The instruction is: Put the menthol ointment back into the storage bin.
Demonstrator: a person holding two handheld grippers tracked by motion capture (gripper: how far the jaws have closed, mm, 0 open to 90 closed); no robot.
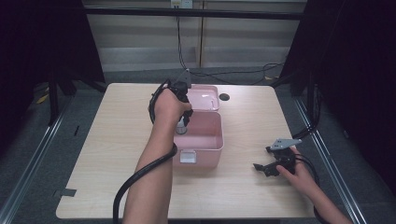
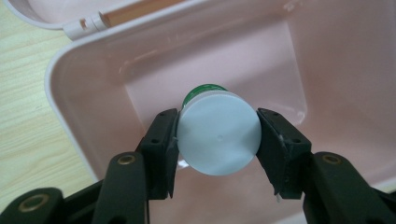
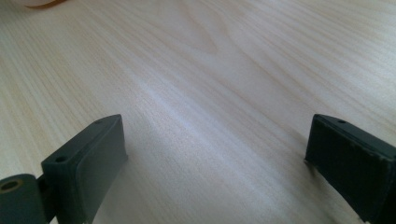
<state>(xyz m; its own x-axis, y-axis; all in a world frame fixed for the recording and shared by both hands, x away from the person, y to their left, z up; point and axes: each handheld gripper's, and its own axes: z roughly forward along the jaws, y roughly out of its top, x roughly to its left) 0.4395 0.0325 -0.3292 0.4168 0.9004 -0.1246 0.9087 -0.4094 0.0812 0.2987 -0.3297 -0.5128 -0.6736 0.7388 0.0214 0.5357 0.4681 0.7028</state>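
Note:
My left gripper [image 2: 218, 137] is shut on a small bottle [image 2: 218, 139] with a white round cap and a green label, seen end-on between the black pads. It hangs over the inside of an open pink box [image 2: 327, 60]. From above, the left gripper [image 1: 182, 126] points down into the pink box [image 1: 205, 149] at its left side, and the bottle [image 1: 180, 127] shows just below the hand. My right gripper [image 1: 262, 167] rests low near the table's right front, jaws wide apart. In its own view the right gripper [image 3: 215, 163] stands open over bare wood.
The box lid [image 1: 205, 97] lies folded back behind the box. A white latch [image 1: 187, 157] sits on the box's front wall. A small dark hole [image 1: 224, 97] marks the light wooden table [image 1: 116, 140]. Black cables trail from both grippers.

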